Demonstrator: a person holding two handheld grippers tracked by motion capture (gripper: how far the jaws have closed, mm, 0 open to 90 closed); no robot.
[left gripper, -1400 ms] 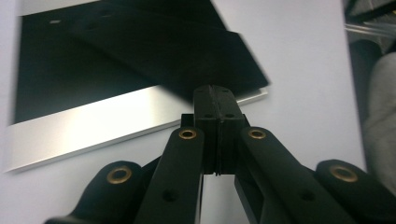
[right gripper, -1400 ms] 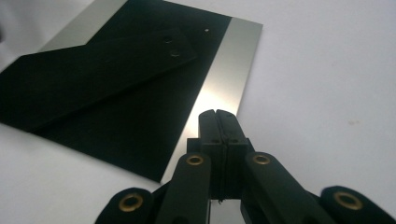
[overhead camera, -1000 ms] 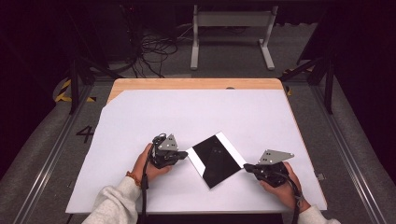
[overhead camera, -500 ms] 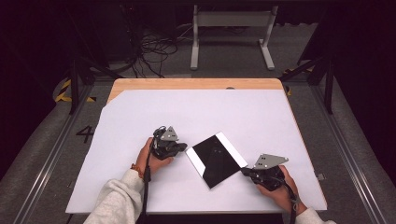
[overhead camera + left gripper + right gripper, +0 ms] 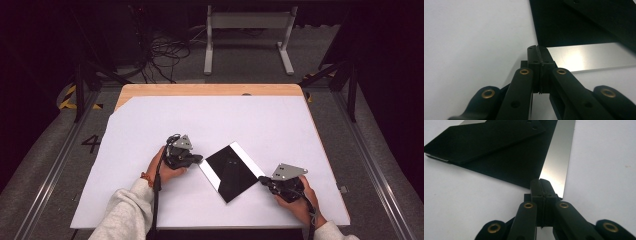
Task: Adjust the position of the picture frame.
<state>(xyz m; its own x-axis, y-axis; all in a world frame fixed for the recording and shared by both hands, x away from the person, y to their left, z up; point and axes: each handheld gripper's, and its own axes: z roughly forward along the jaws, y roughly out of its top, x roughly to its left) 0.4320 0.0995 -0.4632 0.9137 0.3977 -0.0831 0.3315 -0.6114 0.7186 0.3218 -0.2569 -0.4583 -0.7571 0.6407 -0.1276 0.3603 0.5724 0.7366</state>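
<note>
**Two closed grippers flank a black sheet on a white table**

Two hand-held grippers sit at opposite corners of one flat black sheet (image 5: 231, 170), seen from above. A white table (image 5: 260, 120) spans most of the high view, with a bare wood strip along its far edge. The sheet lies flat near the person's edge, turned like a diamond, with silvery bands along two of its sides. Its long axis appears to run from near-left to far-right, though the shape is close to square.

The left gripper (image 5: 196, 160) points right at the sheet's left corner. In its own view the jaws are pressed together, tips at the corner where black meets silver; whether they touch it is unclear. The right gripper (image 5: 263, 181) points left at the sheet's right corner, jaws likewise closed, tips over the silver band. Both stand about equally near. Both forearms reach in low from the near edge, hands wrapped around the gripper bodies.
</note>
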